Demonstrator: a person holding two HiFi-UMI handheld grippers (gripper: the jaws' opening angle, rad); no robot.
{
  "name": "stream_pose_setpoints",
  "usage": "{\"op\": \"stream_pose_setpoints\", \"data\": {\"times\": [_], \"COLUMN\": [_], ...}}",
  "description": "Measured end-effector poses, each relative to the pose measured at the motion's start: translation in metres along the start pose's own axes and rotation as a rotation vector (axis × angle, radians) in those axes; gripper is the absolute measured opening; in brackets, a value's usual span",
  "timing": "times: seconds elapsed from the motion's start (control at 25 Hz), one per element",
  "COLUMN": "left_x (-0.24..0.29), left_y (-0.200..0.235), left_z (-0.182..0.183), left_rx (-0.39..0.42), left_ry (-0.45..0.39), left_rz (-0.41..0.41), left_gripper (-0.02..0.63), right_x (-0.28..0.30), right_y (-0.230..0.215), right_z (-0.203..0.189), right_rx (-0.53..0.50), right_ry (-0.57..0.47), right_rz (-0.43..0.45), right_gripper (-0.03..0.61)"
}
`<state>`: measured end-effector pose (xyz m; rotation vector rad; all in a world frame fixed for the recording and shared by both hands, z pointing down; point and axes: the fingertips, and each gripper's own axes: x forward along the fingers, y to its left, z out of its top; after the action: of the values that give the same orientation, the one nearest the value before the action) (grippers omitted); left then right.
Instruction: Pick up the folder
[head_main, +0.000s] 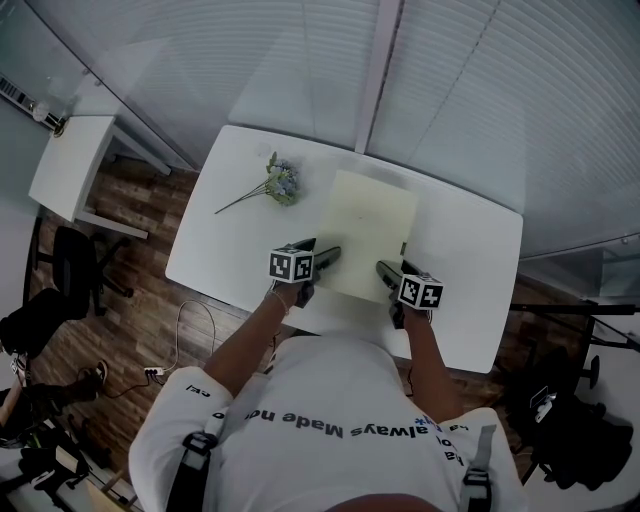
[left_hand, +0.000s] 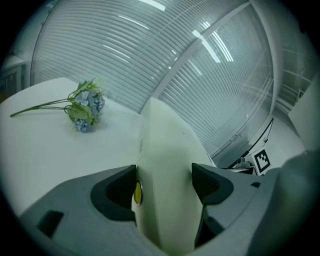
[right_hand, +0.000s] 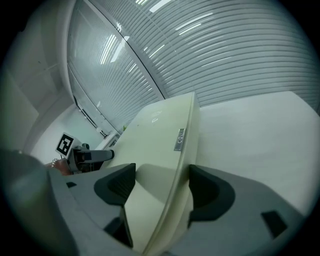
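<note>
A pale cream folder (head_main: 365, 232) lies lengthwise on the white table (head_main: 235, 225), its near edge at the table's front. My left gripper (head_main: 326, 256) is shut on the folder's near left corner. In the left gripper view the folder (left_hand: 167, 160) fills the gap between both pads of that gripper (left_hand: 164, 181). My right gripper (head_main: 384, 269) holds the near right corner. In the right gripper view the folder's (right_hand: 155, 132) spine edge runs between the jaws of that gripper (right_hand: 162, 182), tilted up off the table.
A sprig of blue artificial flowers (head_main: 280, 183) lies on the table left of the folder, also in the left gripper view as the flowers (left_hand: 85, 106). Slatted blinds stand behind the table. A small white side table (head_main: 70, 160) and a black chair (head_main: 75, 270) are at the left.
</note>
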<state>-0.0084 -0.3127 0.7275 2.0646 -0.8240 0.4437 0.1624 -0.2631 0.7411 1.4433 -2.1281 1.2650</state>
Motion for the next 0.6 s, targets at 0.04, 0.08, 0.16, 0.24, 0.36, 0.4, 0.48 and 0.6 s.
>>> {"op": "stream_pose_setpoints", "data": {"times": [0.04,0.08,0.16,0.24,0.36,0.4,0.48,0.6], "left_x": [-0.002,-0.004,-0.007,-0.01,-0.017,-0.02,-0.025,-0.033], "left_y": [-0.002,-0.005,-0.01,-0.015,-0.024,-0.028,-0.035,-0.043], "left_z": [0.003,0.006,0.011,0.018,0.029,0.033,0.041,0.053], "left_rx": [0.004,0.006,0.012,0.019,0.035,0.043,0.059,0.073], "left_ry": [-0.007,-0.013,-0.026,-0.041,-0.068,-0.078,-0.098,-0.127], "left_rz": [-0.002,-0.003,-0.004,-0.004,-0.007,-0.007,-0.009,-0.014], "left_gripper": [0.347,0.347,0.347,0.347,0.347,0.347,0.347,0.347], "right_x": [-0.003,-0.006,-0.011,-0.016,-0.025,-0.028,-0.035,-0.044], "right_y": [0.002,0.004,0.007,0.01,0.018,0.02,0.024,0.032], "right_z": [0.004,0.008,0.015,0.023,0.035,0.039,0.046,0.059], "right_rx": [-0.009,-0.021,-0.043,-0.064,-0.088,-0.093,-0.106,-0.13], "right_ry": [-0.008,-0.016,-0.03,-0.044,-0.071,-0.081,-0.099,-0.129], "right_rz": [0.0,-0.002,-0.008,-0.01,-0.006,-0.005,-0.004,-0.008], "right_gripper": [0.325,0.324,0.324,0.324,0.324,0.324,0.325,0.324]}}
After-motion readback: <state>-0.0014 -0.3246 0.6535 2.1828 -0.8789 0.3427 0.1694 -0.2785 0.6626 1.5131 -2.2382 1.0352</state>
